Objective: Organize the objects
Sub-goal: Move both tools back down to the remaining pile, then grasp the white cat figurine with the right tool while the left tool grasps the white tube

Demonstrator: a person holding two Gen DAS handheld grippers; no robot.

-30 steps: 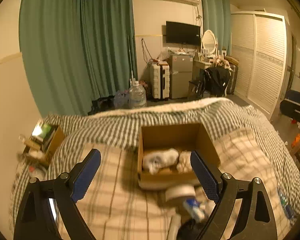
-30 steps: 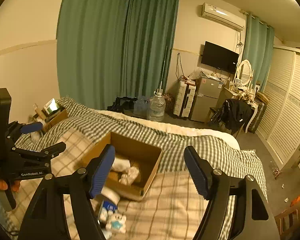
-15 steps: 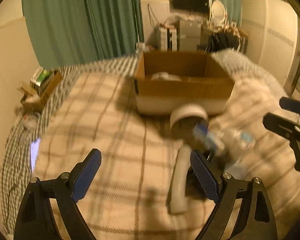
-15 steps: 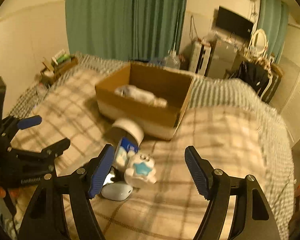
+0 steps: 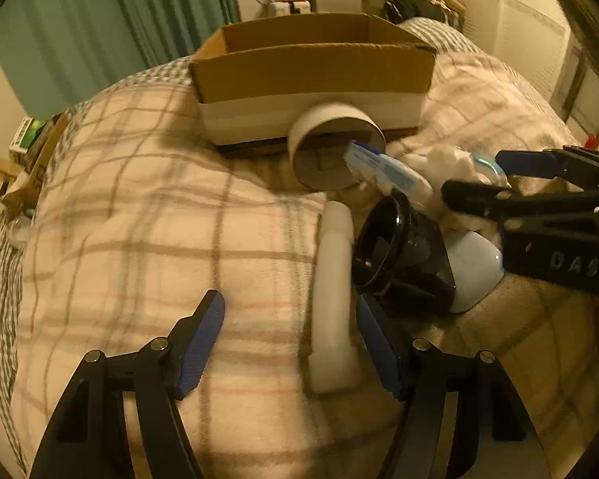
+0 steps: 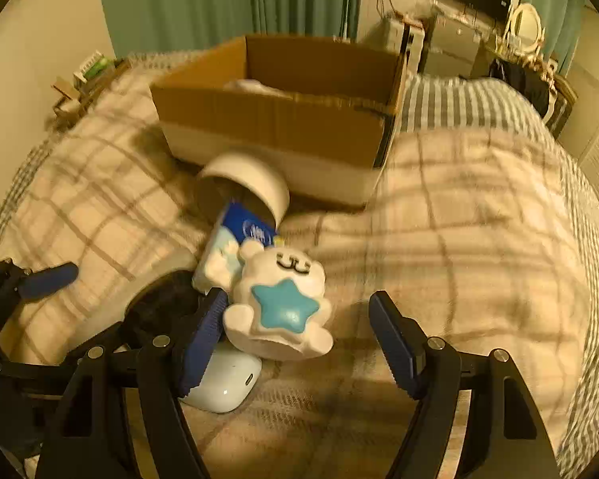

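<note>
— Plaid blanket point(image 5: 147, 207) covers the bed, with green curtains point(image 6: 227, 0) across the top of both frames. What are the fingers doing?

— The left gripper point(image 5: 289, 343) has its blue-padded fingers spread wide, pinching nothing. A white tube point(image 5: 333, 299) lies on the blanket between them, close to the right-hand finger at lower centre of the left wrist view. The right gripper point(image 6: 299, 343) is spread too, empty, with a white bear figurine point(image 6: 279, 303) bearing a teal star lying between its fingers at frame centre.

— And around them?

— Just right of the tube sits a black lens-like cup point(image 5: 395, 247), and beside that a white earbud case point(image 6: 225, 383), partly under the right gripper's left-hand finger. Above the bear lies a blue-and-white packet point(image 6: 235, 243), its top end touching a white roll of tape point(image 6: 247, 183) tipped on its side.

— The box?

— The cardboard box point(image 6: 283, 119) stands open just behind the tape, in the upper middle; something white shows inside, blurred.
</note>
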